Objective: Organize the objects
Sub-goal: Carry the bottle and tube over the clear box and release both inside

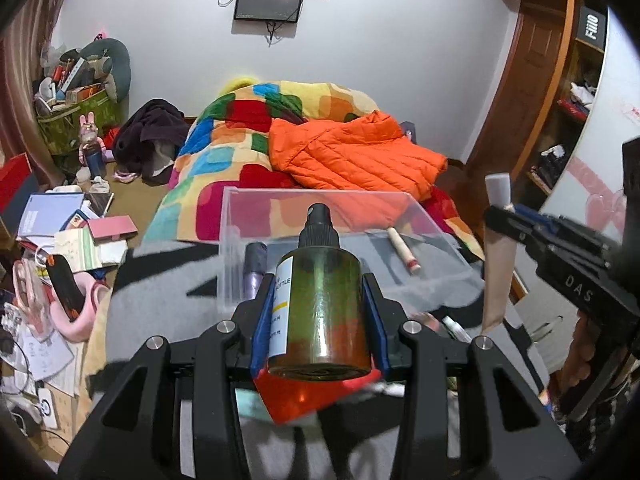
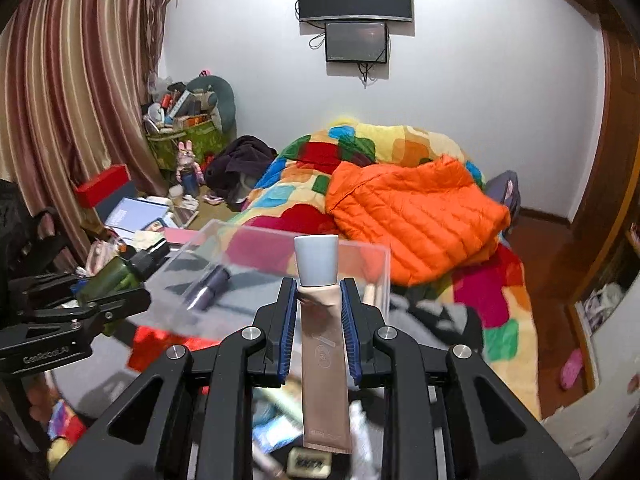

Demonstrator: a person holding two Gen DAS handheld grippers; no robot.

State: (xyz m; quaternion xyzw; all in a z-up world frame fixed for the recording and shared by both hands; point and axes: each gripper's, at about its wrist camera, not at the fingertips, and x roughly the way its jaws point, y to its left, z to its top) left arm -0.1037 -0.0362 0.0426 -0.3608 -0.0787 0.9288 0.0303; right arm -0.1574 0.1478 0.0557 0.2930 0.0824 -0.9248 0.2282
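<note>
My left gripper (image 1: 318, 284) is shut on an amber-green spray bottle (image 1: 320, 304) with a black pump top, held just in front of a clear plastic box (image 1: 336, 240) on the bed. The box holds a purple tube (image 1: 254, 268) and a cream lipstick-like stick (image 1: 404, 250). My right gripper (image 2: 319, 286) is shut on a beige cosmetic tube (image 2: 324, 356) with a pale grey cap, held near the box (image 2: 280, 272). The right gripper also shows in the left wrist view (image 1: 500, 216), and the left gripper with the bottle shows in the right wrist view (image 2: 120, 276).
A grey and black blanket (image 1: 160, 292) lies under the box. A colourful quilt (image 1: 240, 140) and an orange jacket (image 1: 352, 156) cover the bed behind. Books, papers and boxes (image 1: 60, 232) clutter the left side. A wooden shelf (image 1: 560, 120) stands at right. Loose items lie below the right gripper (image 2: 280, 432).
</note>
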